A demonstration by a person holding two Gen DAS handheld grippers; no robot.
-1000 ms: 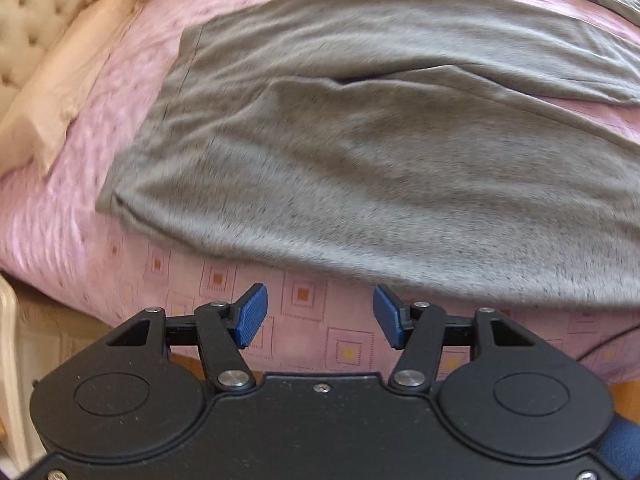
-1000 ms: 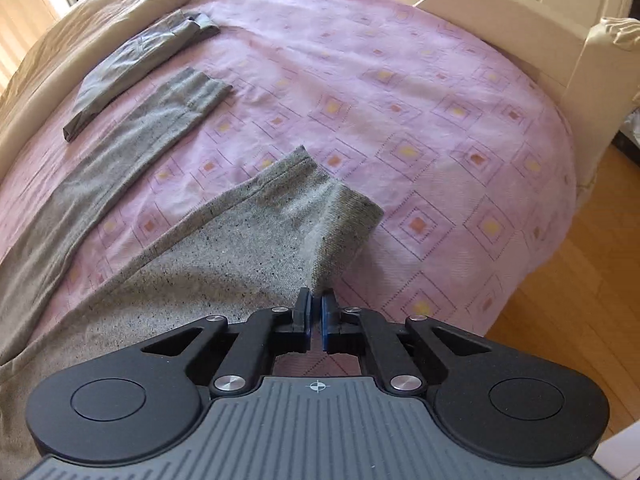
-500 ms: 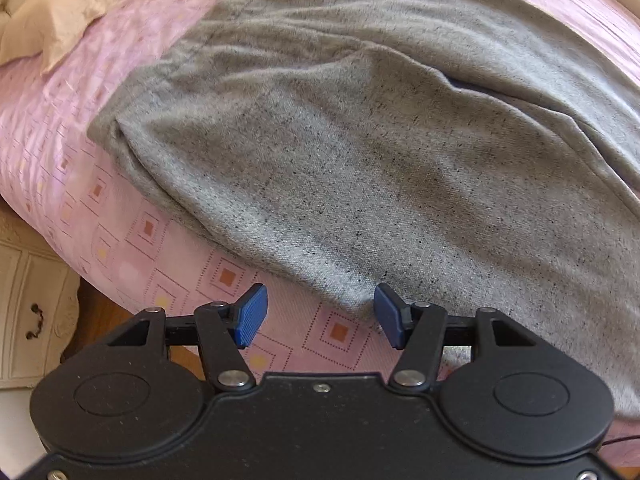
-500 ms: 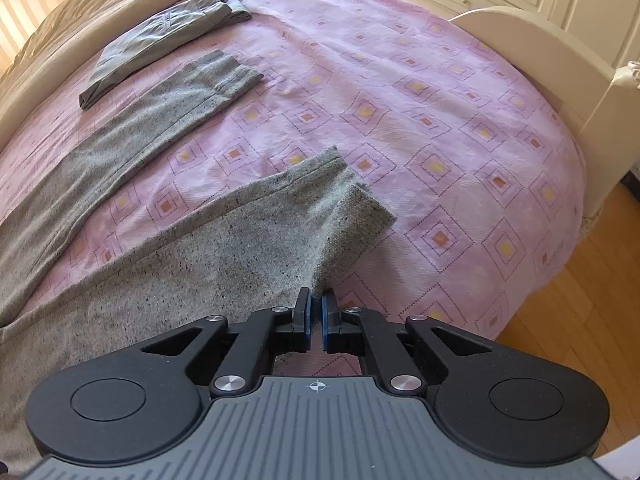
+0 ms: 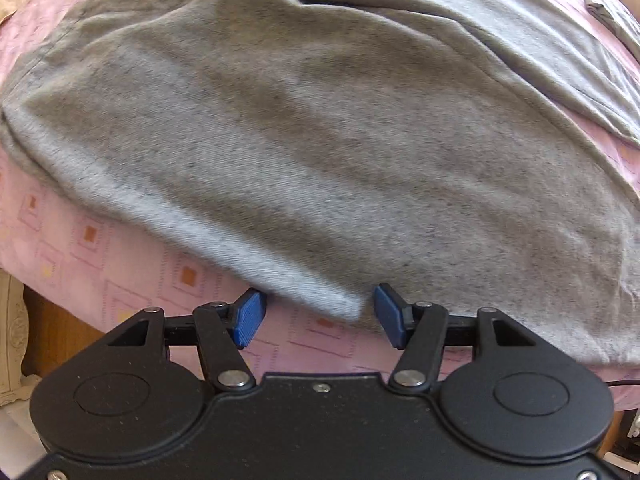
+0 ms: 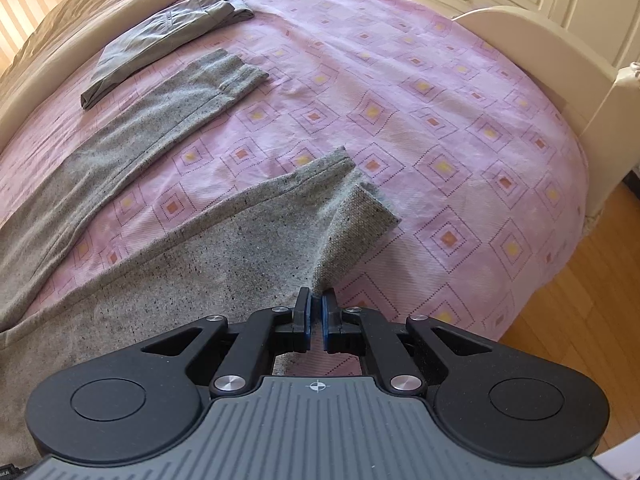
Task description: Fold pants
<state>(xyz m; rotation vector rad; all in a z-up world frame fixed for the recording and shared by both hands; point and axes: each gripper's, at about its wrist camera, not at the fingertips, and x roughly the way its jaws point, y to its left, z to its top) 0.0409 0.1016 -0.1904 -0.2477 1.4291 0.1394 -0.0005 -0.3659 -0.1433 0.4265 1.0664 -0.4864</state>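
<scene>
Grey pants (image 6: 168, 264) spread flat on pink bed (image 6: 460, 128). Soft knit, light, limp; will sag and drag, likely. Right tongs (image 6: 316, 316) pinching near leg's hem edge. Left tongs (image 5: 318, 316) spread, straddling near waist-side edge (image 5: 320, 296); good hold there.

Speckled grey pants (image 6: 224, 264) on pink diamond-patterned bedspread (image 6: 440, 128).

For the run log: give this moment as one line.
left claw: open, at waist edge | right claw: shut on grey pants near cuff | fold: not yet done
</scene>
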